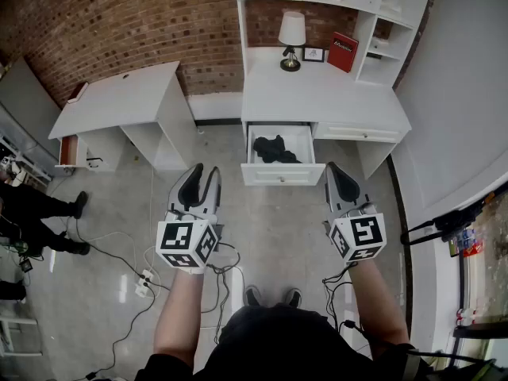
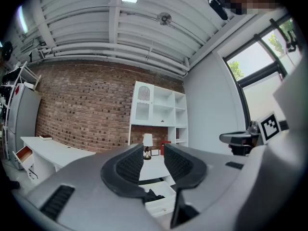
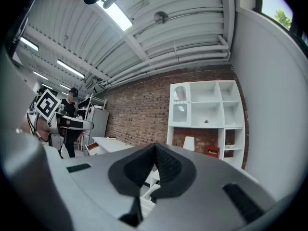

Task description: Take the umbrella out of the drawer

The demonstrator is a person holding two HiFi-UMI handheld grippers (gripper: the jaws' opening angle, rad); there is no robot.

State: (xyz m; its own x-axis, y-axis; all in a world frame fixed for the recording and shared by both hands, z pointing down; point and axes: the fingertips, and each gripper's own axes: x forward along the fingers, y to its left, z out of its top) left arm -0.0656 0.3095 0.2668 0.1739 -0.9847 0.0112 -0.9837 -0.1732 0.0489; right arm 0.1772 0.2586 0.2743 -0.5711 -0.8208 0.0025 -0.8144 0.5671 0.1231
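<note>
While both are held out level side by side, the left tool (image 1: 205, 170) has its jaws partly apart with nothing between them, and the right tool (image 1: 332, 167) has its jaws pressed together, empty. Just beyond them the drawer (image 1: 283, 174) of the white counter (image 1: 317, 94) stands pulled out, and the black umbrella (image 1: 275, 149) lies as a dark bundle inside it, apart from both tools. Farther back on the counter stand a lamp (image 1: 291, 38) and a red book (image 1: 343, 51).
</note>
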